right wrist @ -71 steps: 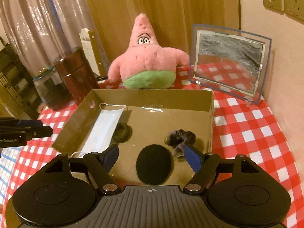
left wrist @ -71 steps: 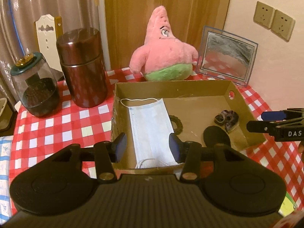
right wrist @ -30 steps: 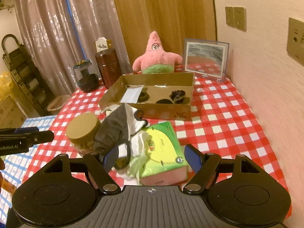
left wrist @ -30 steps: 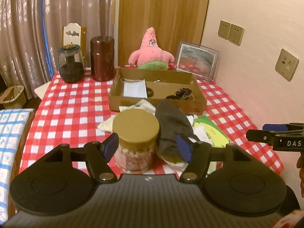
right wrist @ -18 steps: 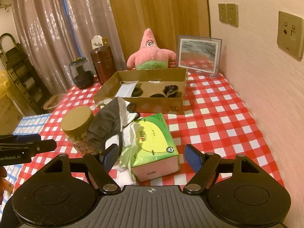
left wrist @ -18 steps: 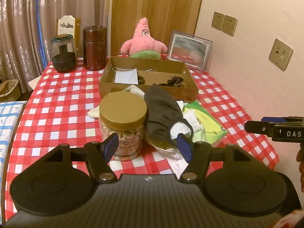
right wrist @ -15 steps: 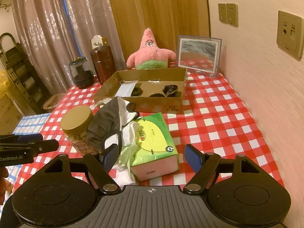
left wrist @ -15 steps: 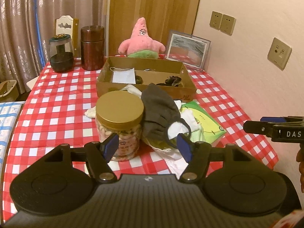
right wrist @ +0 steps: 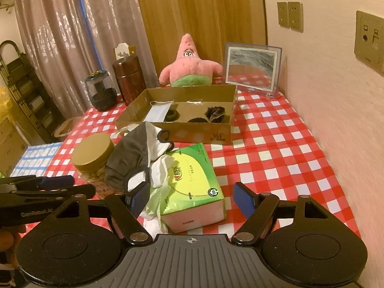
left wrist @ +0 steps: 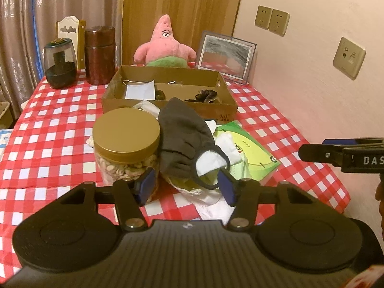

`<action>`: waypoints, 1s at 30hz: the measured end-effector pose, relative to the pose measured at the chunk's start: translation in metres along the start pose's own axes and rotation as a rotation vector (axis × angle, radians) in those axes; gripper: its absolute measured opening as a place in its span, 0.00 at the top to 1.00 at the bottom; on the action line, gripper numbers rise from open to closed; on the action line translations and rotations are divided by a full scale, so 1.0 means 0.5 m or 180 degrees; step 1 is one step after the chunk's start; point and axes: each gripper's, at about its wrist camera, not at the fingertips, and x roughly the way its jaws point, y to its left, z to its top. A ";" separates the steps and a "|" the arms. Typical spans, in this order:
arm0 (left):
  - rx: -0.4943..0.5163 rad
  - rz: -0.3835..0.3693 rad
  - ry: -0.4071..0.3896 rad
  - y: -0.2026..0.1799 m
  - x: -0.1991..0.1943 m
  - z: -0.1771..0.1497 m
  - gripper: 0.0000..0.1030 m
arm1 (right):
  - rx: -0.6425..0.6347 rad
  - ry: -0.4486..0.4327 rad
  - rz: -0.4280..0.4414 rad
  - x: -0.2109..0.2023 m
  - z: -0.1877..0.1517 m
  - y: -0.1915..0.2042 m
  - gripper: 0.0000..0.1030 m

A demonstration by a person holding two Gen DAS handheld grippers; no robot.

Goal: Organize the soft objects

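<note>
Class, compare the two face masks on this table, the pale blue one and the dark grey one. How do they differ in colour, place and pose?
Colour: the blue mask is pale blue with white loops; the grey mask is dark grey with black loops.
Place: the blue mask is inside the cardboard box; the grey mask is outside it, on a heap between the jar and the tissue pack.
Pose: the blue mask lies flat; the grey mask is crumpled and draped.
Both are soft ear-loop masks.

A home: checked tablecloth (left wrist: 48, 129), curtains (right wrist: 60, 48), plush starfish (left wrist: 165, 48) and framed picture (right wrist: 252, 64) by the wall
</note>
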 end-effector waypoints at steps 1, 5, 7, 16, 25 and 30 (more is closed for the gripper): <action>-0.0011 -0.0001 0.0010 0.000 0.008 0.000 0.51 | 0.0002 0.0004 0.0002 0.004 0.002 -0.001 0.26; -0.0051 0.0021 0.0044 0.000 0.040 -0.001 0.53 | 0.0008 0.0025 0.0003 0.021 0.006 -0.007 0.26; -0.0097 0.0033 0.0053 0.002 0.057 -0.001 0.53 | 0.0004 0.0041 -0.0001 0.032 0.007 -0.010 0.26; -0.0254 0.0118 0.0058 0.012 0.117 -0.001 0.55 | 0.0018 0.0130 0.0009 0.079 0.011 -0.021 0.26; -0.0406 0.0059 0.0057 0.020 0.145 0.003 0.56 | 0.0014 0.0186 0.0038 0.112 0.016 -0.019 0.26; -0.0464 0.0086 0.0080 0.016 0.160 0.009 0.56 | 0.0022 0.0209 0.0039 0.123 0.016 -0.017 0.26</action>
